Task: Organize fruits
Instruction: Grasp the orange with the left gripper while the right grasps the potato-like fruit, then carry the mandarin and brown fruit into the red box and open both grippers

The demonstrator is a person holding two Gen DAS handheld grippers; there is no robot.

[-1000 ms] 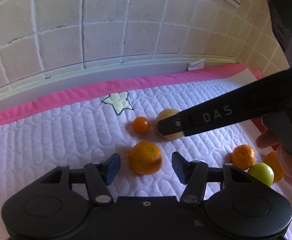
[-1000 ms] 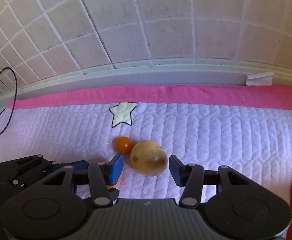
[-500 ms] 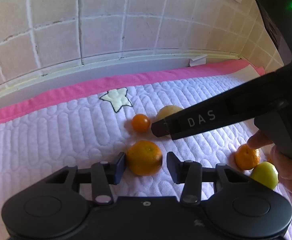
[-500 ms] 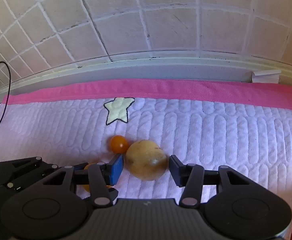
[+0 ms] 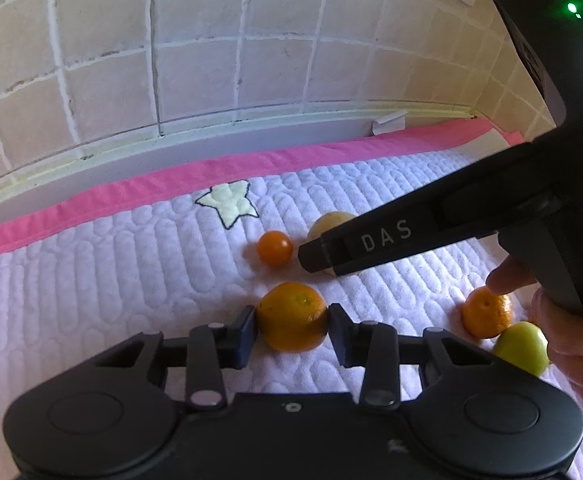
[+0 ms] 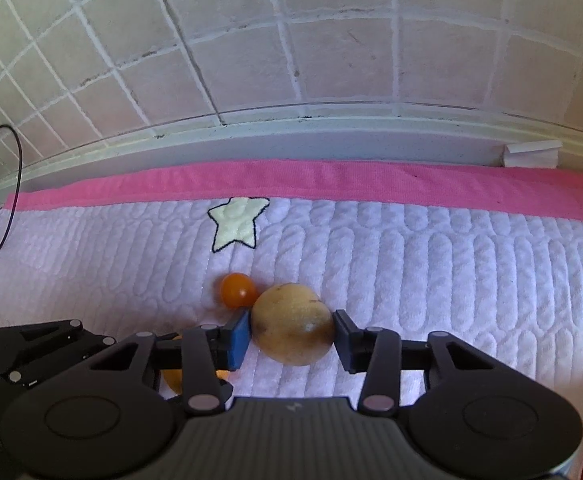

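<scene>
The left gripper has just been closing and its pads now press both sides of a round orange citrus fruit on the mat. The right gripper has likewise been closing, clamped on a yellow-brown, speckled oval fruit, apparently a pear, with a small glossy orange tomato-like fruit just beside it. Sorting looks barely begun: both fruits rest on the mat, and a second orange and a green fruit lie untouched near the person's hand. Underneath is a white quilted mat with pink border and star patch, against a beige tiled wall.
</scene>
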